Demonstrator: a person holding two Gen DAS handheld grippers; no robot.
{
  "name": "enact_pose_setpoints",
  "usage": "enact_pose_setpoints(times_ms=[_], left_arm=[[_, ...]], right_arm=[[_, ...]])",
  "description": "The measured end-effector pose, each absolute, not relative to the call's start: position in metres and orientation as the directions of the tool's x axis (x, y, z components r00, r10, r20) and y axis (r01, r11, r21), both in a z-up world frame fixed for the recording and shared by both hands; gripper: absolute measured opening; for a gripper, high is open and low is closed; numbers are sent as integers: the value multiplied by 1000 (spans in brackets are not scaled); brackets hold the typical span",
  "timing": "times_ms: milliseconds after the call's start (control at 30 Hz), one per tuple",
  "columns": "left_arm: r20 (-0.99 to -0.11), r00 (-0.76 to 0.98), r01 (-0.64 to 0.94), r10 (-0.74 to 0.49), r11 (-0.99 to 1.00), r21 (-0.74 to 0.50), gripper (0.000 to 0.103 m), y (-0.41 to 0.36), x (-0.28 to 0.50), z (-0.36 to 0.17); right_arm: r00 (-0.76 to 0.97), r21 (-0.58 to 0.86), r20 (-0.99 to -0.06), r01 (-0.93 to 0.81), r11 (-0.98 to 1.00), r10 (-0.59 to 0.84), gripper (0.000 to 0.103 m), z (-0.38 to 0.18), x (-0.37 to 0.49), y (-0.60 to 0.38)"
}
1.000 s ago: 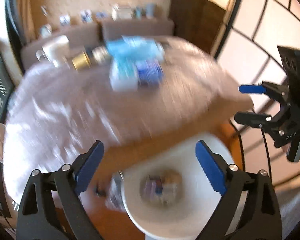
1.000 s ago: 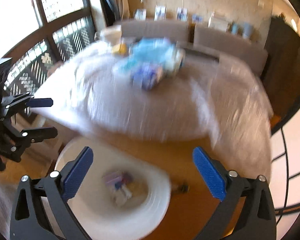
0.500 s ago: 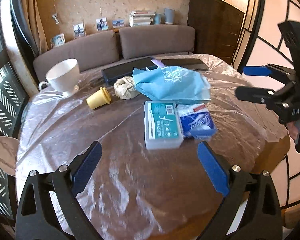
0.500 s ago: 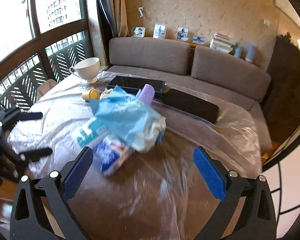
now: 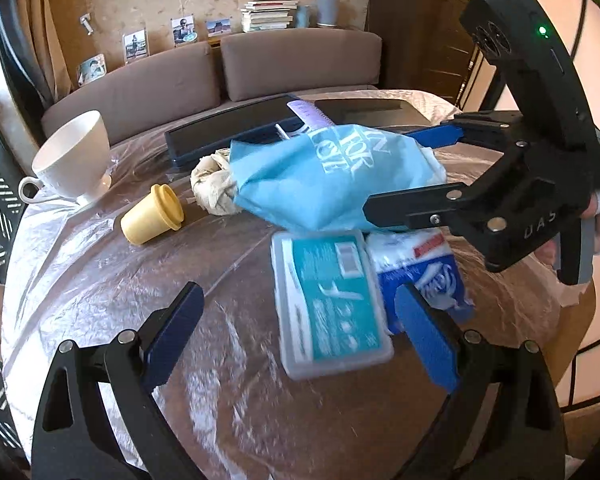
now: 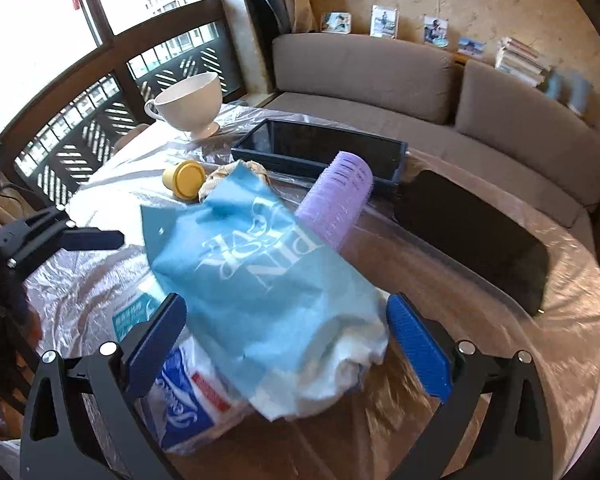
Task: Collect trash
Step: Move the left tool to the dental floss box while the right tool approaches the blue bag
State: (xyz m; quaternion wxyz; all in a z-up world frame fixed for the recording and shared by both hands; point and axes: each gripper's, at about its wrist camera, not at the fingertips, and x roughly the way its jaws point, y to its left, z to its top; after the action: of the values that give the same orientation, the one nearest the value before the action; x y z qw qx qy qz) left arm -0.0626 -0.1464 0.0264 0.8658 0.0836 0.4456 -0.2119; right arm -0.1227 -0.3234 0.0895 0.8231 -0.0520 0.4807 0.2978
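Observation:
A crumpled blue bag (image 5: 324, 176) (image 6: 256, 280) lies on the plastic-covered round table (image 5: 100, 280). Beside it lie a teal wipes box (image 5: 328, 304), a blue-and-white tissue pack (image 5: 424, 264) (image 6: 188, 404), a wad of crumpled paper (image 5: 212, 184) and a small yellow cup (image 5: 152, 216) (image 6: 184, 178) on its side. My left gripper (image 5: 296, 332) is open and empty, just short of the wipes box. My right gripper (image 6: 288, 344) is open, its fingers either side of the blue bag's near end. In the left wrist view the right gripper (image 5: 416, 168) reaches in from the right.
A white teacup (image 5: 72, 160) (image 6: 192, 100) stands at the table's far left. A dark tray (image 6: 320, 148), a purple hair roller (image 6: 336, 200) and a black lid (image 6: 472, 236) lie behind the trash. A brown sofa (image 6: 380, 76) runs behind the table.
Both grippers have swung up from a white bin below the table edge and moved in over the table towards the trash. The right gripper now straddles the blue bag.

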Motion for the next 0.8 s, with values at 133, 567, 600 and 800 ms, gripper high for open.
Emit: enact_pose_setpoints(times_ms=[133, 567, 600, 800], left_arm=[[-812, 493, 421, -312, 903, -92, 95, -140, -55, 20], [-830, 473, 441, -295, 895, -66, 88, -118, -72, 26], [-832, 469, 434, -296, 898, -74, 88, -116, -71, 26], [-827, 460, 421, -323, 899, -117, 88, -121, -66, 28]], right_arm=[[314, 257, -817, -555, 791, 485, 99, 86, -114, -320], [250, 235, -831, -653, 720, 497, 98, 96, -153, -311], [275, 203, -838, -646, 736, 472, 98, 95, -151, -309], [281, 214, -839, -616, 758, 465, 98, 84, -127, -295]])
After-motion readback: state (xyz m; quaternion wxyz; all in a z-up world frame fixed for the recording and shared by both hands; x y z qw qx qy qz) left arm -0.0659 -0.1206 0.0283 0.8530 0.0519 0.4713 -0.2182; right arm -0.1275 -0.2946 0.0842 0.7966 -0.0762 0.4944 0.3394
